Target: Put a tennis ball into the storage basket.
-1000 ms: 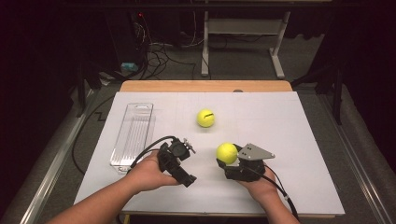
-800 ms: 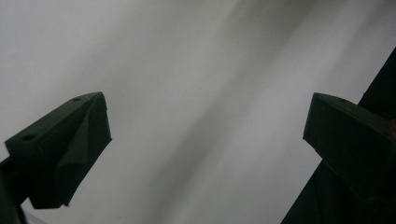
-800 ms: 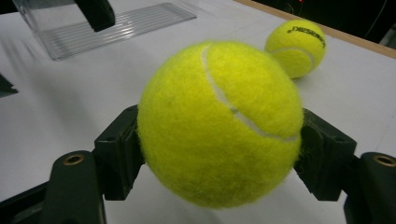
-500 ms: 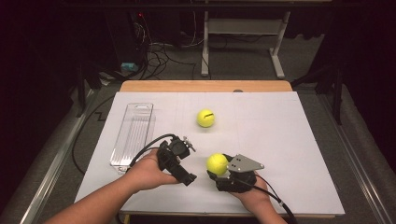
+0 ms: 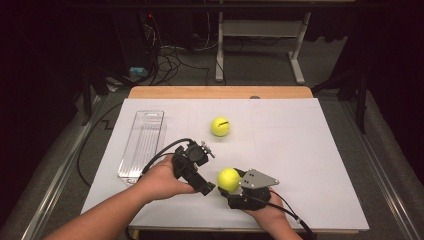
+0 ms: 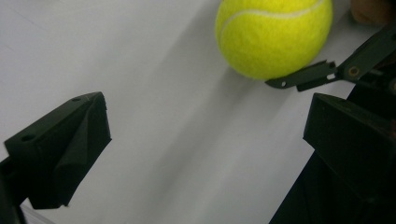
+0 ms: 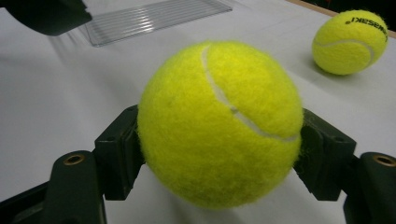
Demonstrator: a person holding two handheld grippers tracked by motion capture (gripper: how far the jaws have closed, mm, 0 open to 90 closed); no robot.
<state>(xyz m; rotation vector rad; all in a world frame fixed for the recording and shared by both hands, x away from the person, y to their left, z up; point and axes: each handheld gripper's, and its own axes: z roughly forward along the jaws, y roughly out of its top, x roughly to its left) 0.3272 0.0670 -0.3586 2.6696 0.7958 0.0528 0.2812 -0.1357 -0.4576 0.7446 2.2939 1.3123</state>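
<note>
My right gripper (image 5: 231,186) is shut on a yellow tennis ball (image 5: 228,178) near the table's front edge; in the right gripper view both jaws press the ball's (image 7: 219,123) sides. My left gripper (image 5: 206,189) sits just left of it, jaws spread wide with nothing between them (image 6: 201,135). The held ball (image 6: 273,35) appears at the top of the left gripper view, beyond the jaws. A second tennis ball (image 5: 220,126) lies free farther back on the white table (image 5: 300,150), also seen at the upper right in the right gripper view (image 7: 350,42).
A clear ribbed plastic tray (image 5: 142,142) lies along the table's left side, visible too in the right gripper view (image 7: 154,18). Cables and a metal stand's legs are on the floor beyond the table's far wooden edge (image 5: 220,92).
My right hand has carried the ball left and toward the front edge, closer to the left gripper. The left hand has stayed put.
</note>
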